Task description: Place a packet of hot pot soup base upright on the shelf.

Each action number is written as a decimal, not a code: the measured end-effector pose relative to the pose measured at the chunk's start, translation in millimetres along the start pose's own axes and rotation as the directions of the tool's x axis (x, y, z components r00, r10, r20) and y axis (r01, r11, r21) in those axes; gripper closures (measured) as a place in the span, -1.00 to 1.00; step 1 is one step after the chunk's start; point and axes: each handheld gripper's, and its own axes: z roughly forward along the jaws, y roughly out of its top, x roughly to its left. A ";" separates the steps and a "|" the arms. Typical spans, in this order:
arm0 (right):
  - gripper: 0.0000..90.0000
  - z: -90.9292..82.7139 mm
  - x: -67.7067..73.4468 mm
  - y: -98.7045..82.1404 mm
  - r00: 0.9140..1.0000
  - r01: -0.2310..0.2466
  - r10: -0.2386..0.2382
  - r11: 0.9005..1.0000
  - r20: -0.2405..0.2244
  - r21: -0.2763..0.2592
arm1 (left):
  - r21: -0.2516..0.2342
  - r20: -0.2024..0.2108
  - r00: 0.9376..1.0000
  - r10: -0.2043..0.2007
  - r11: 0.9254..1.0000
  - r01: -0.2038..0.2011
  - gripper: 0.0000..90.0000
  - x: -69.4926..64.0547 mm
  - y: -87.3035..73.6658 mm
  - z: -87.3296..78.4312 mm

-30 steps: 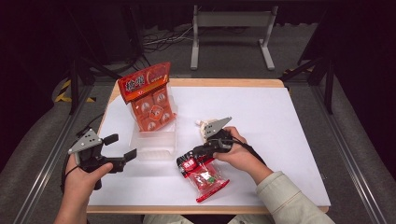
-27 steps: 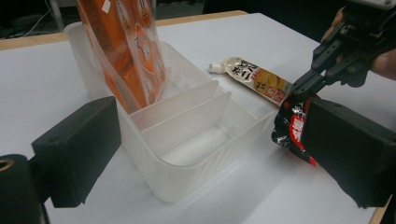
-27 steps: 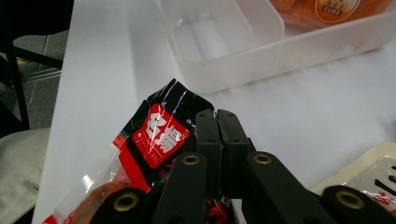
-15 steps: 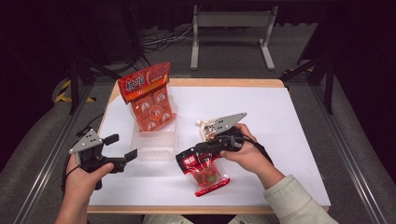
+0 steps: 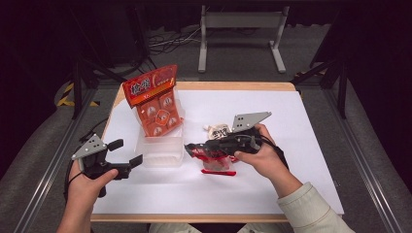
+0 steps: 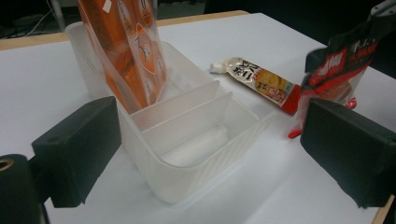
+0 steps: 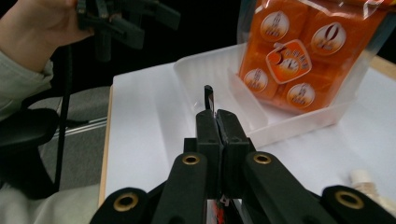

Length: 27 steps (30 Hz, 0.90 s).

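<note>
- Right now the right gripper [image 5: 194,147] is clenched on the top edge of a red snack pouch [image 5: 214,160], held near the middle of the table [image 5: 311,145], just beside the clear divided bin [image 5: 159,154].
- Left gripper [image 5: 127,153] hangs released near the table's left edge — holding nothing.
- Risk, I judge: the thin-edge pinch could slip, or the swinging pouch could knock the leaning orange bag [image 5: 156,102] in the bin's far compartment.
- A squeeze pouch [image 6: 259,81] lies flat beyond.

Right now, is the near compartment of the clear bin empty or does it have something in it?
Empty. In the left gripper view the bin's near compartment shows only its bare floor; the orange pack stands upright in the far one.
</note>
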 end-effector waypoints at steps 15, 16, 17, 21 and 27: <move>0.99 -11.8 -9.3 16.1 0.995 0.052 -0.041 0.992 0.093 -0.114 | 0.001 -0.020 1.000 0.006 1.000 -0.006 -0.87 2.4 -1.9 1.7; 0.99 -12.2 -10.3 17.1 0.994 0.055 -0.044 0.991 0.098 -0.120 | 0.003 -0.021 1.000 0.005 1.000 -0.005 -0.87 2.4 -2.0 1.8; 0.99 -12.4 -11.0 17.6 0.994 0.055 -0.042 0.991 0.099 -0.123 | 0.004 -0.019 1.000 0.003 1.000 -0.003 -0.87 2.3 -2.3 2.1; 0.99 -12.6 -14.6 20.0 0.995 0.048 -0.035 0.990 0.099 -0.133 | 0.006 -0.018 1.000 0.002 1.000 -0.002 -0.87 2.5 -2.5 2.3; 0.99 -11.6 -18.4 25.2 0.994 0.058 -0.043 0.987 0.096 -0.153 | 0.000 -0.014 1.000 0.006 1.000 -0.006 -0.87 2.9 -2.7 2.2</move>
